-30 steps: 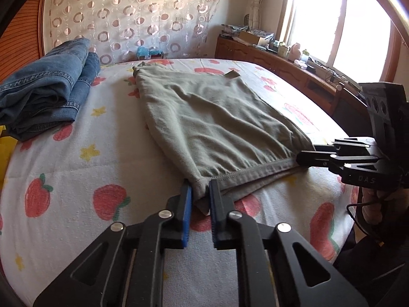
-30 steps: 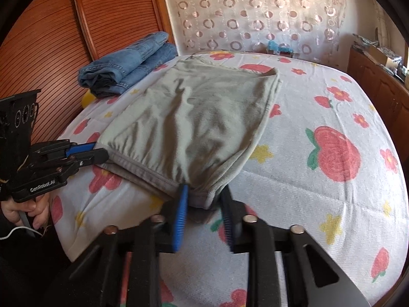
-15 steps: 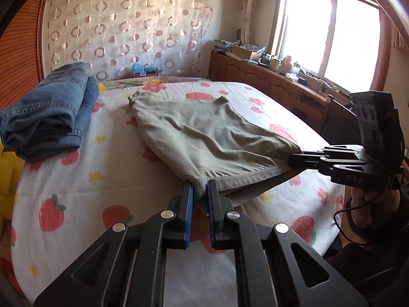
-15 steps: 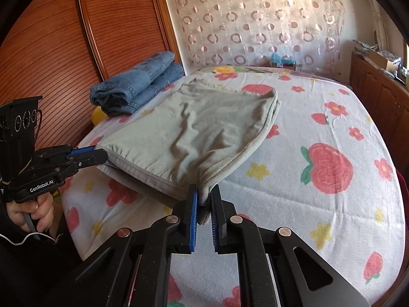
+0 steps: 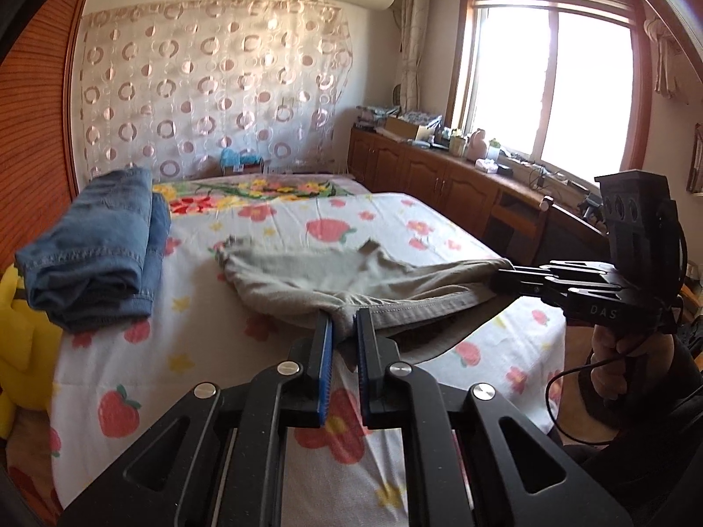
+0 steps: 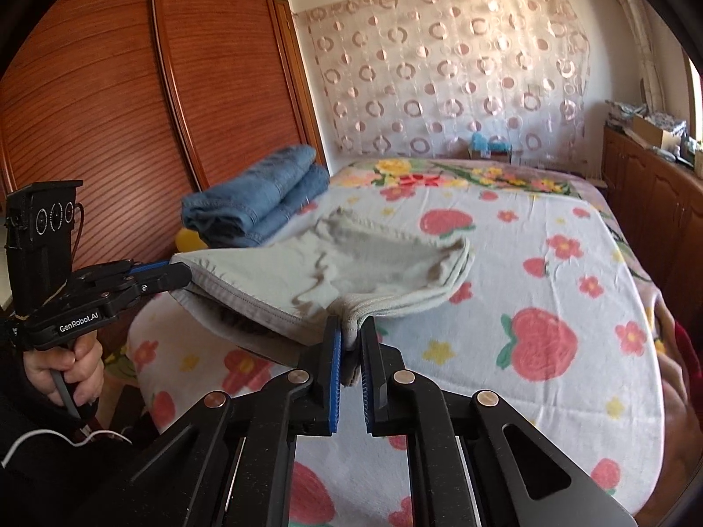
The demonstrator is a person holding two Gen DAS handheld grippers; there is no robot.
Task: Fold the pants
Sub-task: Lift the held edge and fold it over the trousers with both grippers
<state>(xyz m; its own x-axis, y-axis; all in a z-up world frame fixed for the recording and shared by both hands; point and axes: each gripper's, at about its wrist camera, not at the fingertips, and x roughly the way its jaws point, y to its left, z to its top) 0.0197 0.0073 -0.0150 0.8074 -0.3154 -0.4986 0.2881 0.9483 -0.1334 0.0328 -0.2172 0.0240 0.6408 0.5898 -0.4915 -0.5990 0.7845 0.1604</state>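
Observation:
Grey-green pants (image 5: pixel 316 272) lie partly folded on the bed, their near hem lifted off the sheet. My left gripper (image 5: pixel 342 329) is shut on the left corner of that hem. My right gripper (image 6: pixel 351 333) is shut on the right corner and also shows in the left wrist view (image 5: pixel 501 279). The left gripper also shows in the right wrist view (image 6: pixel 180 274). The hem hangs taut between the two grippers. The far end of the pants (image 6: pixel 386 246) still rests on the bed.
A folded stack of blue jeans (image 5: pixel 96 241) lies at the left of the bed (image 6: pixel 549 290), near the wooden wardrobe (image 6: pixel 132 101). A yellow soft object (image 5: pixel 22 333) sits at the left edge. Wooden cabinets (image 5: pixel 439 180) with clutter run along the right under the window.
Both grippers have risen and pulled back with the hem, lifting the near half of the pants off the bed. The right gripper closed fully on its corner.

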